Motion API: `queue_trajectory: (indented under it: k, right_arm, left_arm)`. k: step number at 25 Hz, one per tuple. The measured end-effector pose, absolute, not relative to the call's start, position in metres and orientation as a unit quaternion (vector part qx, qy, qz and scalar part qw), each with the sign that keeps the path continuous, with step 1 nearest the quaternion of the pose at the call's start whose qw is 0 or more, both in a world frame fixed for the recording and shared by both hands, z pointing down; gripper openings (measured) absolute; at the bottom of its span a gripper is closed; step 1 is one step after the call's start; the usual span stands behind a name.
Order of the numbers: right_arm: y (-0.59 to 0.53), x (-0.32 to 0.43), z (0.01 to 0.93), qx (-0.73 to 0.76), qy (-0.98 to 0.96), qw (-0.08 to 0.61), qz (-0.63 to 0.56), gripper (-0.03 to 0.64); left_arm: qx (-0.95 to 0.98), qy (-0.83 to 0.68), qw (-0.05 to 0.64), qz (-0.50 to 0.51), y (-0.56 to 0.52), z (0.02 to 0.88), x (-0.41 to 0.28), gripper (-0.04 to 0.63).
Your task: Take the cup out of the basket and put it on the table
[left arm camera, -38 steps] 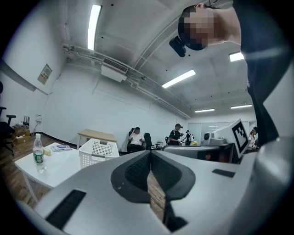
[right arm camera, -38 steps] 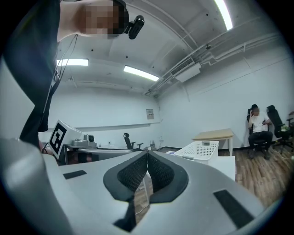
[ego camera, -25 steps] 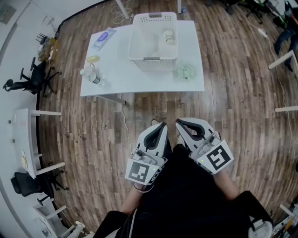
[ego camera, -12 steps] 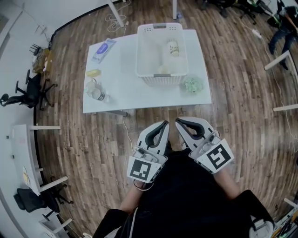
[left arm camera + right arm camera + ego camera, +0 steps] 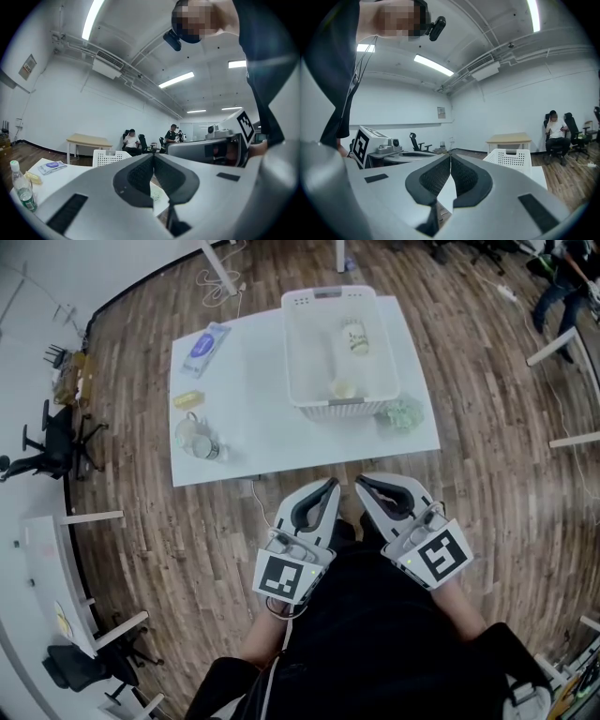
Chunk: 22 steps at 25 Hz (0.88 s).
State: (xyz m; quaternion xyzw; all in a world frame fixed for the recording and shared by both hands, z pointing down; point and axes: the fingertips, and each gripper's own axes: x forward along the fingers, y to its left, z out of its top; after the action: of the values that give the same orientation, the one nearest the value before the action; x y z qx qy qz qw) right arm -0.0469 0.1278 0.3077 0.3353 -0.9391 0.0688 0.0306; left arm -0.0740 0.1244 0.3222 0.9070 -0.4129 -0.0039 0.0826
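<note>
A white plastic basket (image 5: 323, 395) stands on the white table (image 5: 253, 418), toward its right side. In the basket lies a pale printed cup (image 5: 353, 337), with a small yellowish round thing (image 5: 343, 388) near the front wall. Both grippers hang close to the person's body, short of the table's near edge. The left gripper (image 5: 329, 486) is shut and empty, and the right gripper (image 5: 363, 484) beside it is the same. In the left gripper view the shut jaws (image 5: 153, 157) point toward the basket (image 5: 110, 157). The right gripper (image 5: 450, 157) also faces the basket (image 5: 513, 159).
On the table's left part lie a blue packet (image 5: 202, 345), a yellow item (image 5: 187, 399), a clear water bottle (image 5: 206, 446) and a glass beside it. A green crumpled thing (image 5: 403, 415) sits right of the basket. Office chairs, other tables and seated people stand around the room.
The table and basket have come nearer and lower in the head view. Both grippers stay shut and held together at the body.
</note>
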Motion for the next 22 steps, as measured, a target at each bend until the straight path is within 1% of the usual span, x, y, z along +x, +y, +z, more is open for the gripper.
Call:
queue_trajectory:
  k: [6, 11, 18, 22]
  right_arm:
    - [0.104, -0.047, 0.314, 0.350, -0.933, 0.044, 0.079, 0.025]
    - [0.077, -0.049, 0.314, 0.333, -0.939, 0.049, 0.072, 0.025]
    - [0.039, -0.034, 0.304, 0.311, -0.947, 0.041, 0.062, 0.025]
    - [0.024, -0.020, 0.305, 0.295, -0.953, 0.036, 0.061, 0.025]
  left_arm:
    - [0.906, -0.414, 0.088, 0.009, 0.097, 0.330, -0.086, 0.009]
    - [0.903, -0.422, 0.082, 0.008, 0.069, 0.327, -0.085, 0.009]
    - [0.894, -0.440, 0.084, 0.002, 0.037, 0.317, -0.063, 0.009]
    - [0.889, -0.450, 0.082, 0.022, 0.020, 0.321, -0.047, 0.009]
